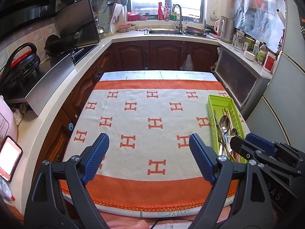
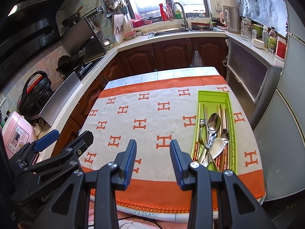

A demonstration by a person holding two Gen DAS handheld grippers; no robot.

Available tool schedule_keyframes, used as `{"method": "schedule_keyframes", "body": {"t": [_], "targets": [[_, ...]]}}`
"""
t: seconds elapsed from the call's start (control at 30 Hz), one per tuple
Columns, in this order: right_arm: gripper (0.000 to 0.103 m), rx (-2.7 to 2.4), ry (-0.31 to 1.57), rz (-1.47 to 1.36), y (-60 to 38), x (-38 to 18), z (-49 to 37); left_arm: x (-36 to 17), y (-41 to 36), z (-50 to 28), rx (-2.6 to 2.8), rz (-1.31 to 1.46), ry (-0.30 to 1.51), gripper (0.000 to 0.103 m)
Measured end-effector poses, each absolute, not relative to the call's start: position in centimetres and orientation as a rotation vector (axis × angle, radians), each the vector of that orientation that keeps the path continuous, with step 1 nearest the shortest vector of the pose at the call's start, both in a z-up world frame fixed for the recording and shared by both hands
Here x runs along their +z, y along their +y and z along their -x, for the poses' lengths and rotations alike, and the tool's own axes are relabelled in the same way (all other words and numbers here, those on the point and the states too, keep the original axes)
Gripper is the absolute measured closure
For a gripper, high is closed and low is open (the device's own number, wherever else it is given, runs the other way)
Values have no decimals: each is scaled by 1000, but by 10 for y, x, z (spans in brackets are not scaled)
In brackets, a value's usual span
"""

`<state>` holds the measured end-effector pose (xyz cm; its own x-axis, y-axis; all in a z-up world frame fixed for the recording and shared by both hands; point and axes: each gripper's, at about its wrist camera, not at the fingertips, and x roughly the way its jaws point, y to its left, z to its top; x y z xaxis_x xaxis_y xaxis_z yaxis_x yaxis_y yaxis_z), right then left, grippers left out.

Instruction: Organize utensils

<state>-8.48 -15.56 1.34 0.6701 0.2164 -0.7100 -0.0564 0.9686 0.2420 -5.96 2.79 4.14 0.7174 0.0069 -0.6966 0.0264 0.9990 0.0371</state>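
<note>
A lime-green utensil tray (image 2: 213,96) (image 1: 219,100) lies on the right side of the table, on an orange-and-cream towel (image 2: 152,114) (image 1: 144,114). Inside it lie metal spoons (image 2: 213,123) (image 1: 224,123), a white spoon (image 2: 217,148) and chopsticks (image 2: 221,112), all pointing along the tray. My left gripper (image 1: 149,143) hovers open over the towel's near middle, holding nothing. My right gripper (image 2: 153,147) hangs open just left of the tray's near end, also holding nothing. In the left wrist view the right gripper's fingers (image 1: 259,143) cover the tray's near end.
Kitchen counters wrap around the table: a stove with woks (image 1: 63,42) and a pink appliance (image 2: 17,133) on the left, a sink (image 1: 164,31) at the back, a kettle (image 1: 226,28) and bottles at the right, a grey cabinet (image 2: 247,76) and fridge beside the table.
</note>
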Motion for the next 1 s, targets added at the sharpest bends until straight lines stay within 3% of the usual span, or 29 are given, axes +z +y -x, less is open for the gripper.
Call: {"method": "schedule_keyframes", "body": {"t": [1.0], "targets": [[67, 153, 840, -209, -153, 6, 83, 31, 26, 58, -9, -40, 789, 19]]}}
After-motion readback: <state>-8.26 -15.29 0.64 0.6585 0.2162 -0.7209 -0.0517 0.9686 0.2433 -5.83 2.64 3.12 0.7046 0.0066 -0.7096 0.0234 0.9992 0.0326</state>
